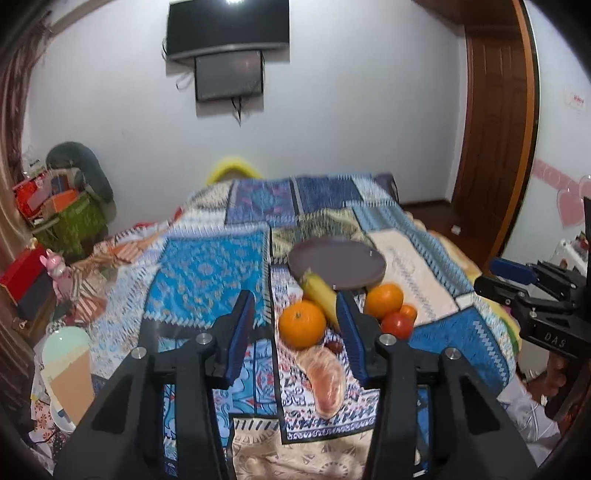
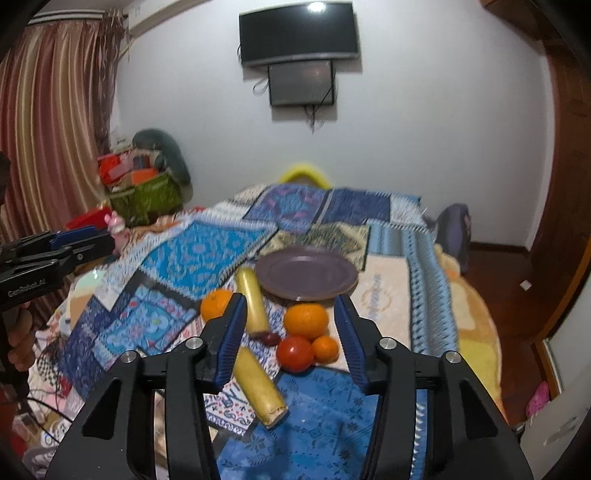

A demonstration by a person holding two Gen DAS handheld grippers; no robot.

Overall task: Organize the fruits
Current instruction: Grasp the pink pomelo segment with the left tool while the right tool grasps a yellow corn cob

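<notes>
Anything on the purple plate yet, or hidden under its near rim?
The purple plate is bare; no fruit lies on it. The banana tip and an orange sit against its near rim. Whatever lies beneath the plate is covered.

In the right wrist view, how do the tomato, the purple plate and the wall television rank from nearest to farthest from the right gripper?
1. The tomato, just ahead between the open fingers of the right gripper, on the patchwork blanket.
2. The purple plate, farther up the blanket, beyond the fruit.
3. The television, high on the far wall.
</notes>
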